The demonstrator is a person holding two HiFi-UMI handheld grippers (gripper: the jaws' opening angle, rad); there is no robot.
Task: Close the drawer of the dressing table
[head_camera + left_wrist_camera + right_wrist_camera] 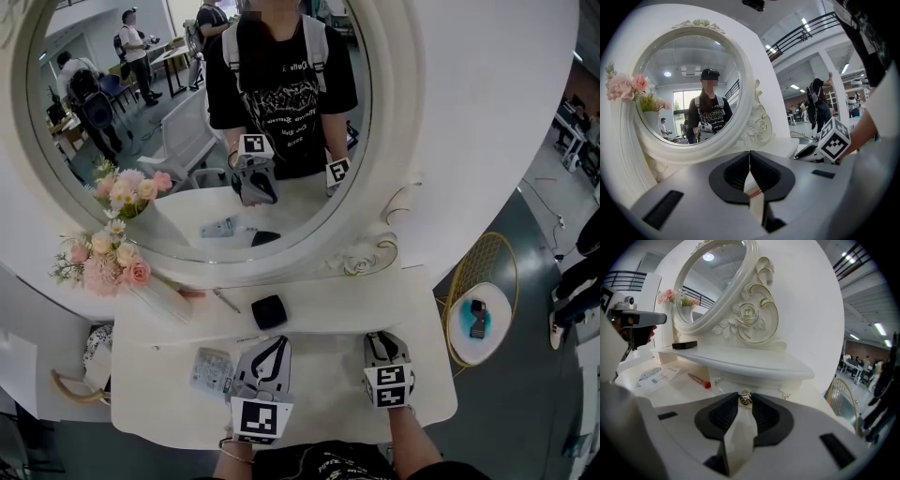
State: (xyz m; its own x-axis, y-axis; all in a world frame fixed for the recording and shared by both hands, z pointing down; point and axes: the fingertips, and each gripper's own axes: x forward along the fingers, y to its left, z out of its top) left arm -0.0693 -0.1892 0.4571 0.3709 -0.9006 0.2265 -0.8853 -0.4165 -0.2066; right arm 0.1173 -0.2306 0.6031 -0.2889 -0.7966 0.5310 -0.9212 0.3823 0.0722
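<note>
Below the oval mirror with its glossy, carved white frame, the left gripper has its ribbed black jaws pressed together on nothing. Further right below the mirror, the right gripper pinches the small metallic knob of the white drawer. How far the drawer stands out is hard to judge.

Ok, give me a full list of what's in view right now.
dressing table: one, white, centre
mirror: one, oval, white-framed, on it
flowers: one bunch, pink and cream, mirror's left
box: one, black, shelf
pen: one, red-tipped, tabletop
paper packet: one, white, beside left gripper
side table: one, gold wire, floor at right
drawer knob: one, metal, in right gripper's jaws
left gripper: one, grey, shut, empty
right gripper: one, grey, shut on drawer knob
</note>
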